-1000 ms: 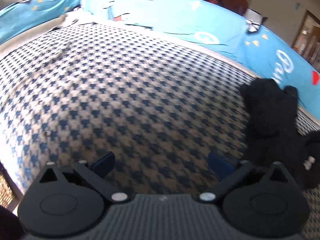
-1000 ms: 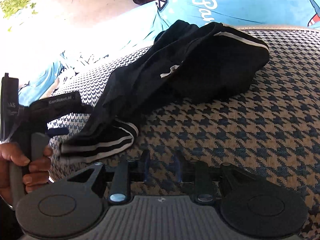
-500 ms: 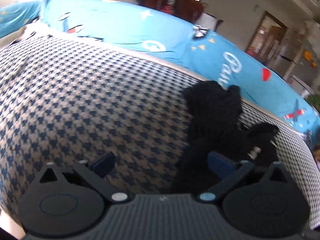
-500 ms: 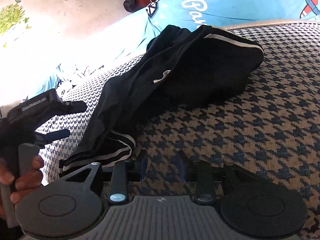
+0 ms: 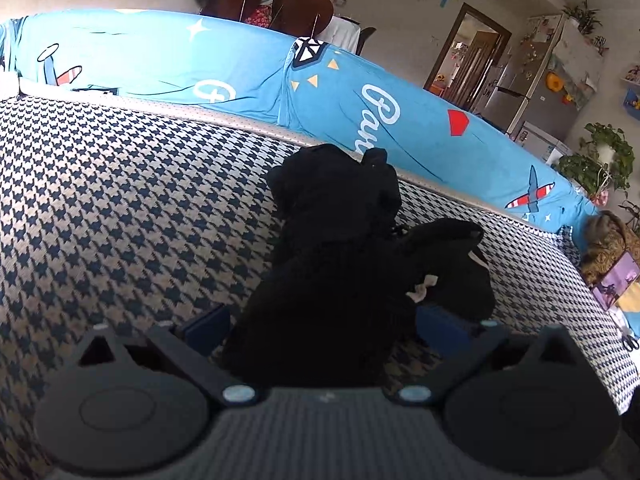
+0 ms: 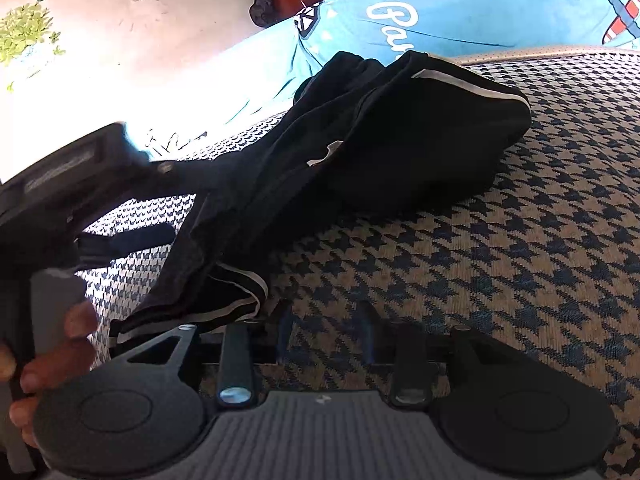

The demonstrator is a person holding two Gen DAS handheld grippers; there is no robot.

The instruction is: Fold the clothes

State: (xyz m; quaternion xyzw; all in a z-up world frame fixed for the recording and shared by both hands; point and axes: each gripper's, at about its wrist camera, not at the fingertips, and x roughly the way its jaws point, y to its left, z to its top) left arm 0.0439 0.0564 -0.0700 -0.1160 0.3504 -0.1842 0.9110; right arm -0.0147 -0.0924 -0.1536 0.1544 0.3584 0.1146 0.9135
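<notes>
A black garment with white side stripes (image 6: 400, 140) lies crumpled on the houndstooth sofa cover (image 6: 500, 260). Its striped cuff (image 6: 236, 300) ends just left of my right gripper (image 6: 325, 320). That gripper's jaws are opening, a narrow gap apart, with only the cover between them. In the left wrist view my left gripper (image 5: 322, 326) stands open low over the cover. The near end of the garment (image 5: 332, 280) lies between its blue pads (image 5: 208, 328) without being pinched. A hand (image 6: 52, 360) holding the left gripper's handle shows at the left of the right wrist view.
A blue printed cover (image 5: 240, 76) drapes the sofa back behind the garment. Wooden chairs (image 5: 280, 4) stand beyond it, and a fridge (image 5: 532, 92) and plants (image 5: 592, 160) are at the far right. Bare houndstooth cover (image 5: 120, 200) stretches left of the garment.
My left gripper has swung right, and the black garment has come from the frame's right edge to between its open fingers. My right gripper stayed put while its fingers parted a little.
</notes>
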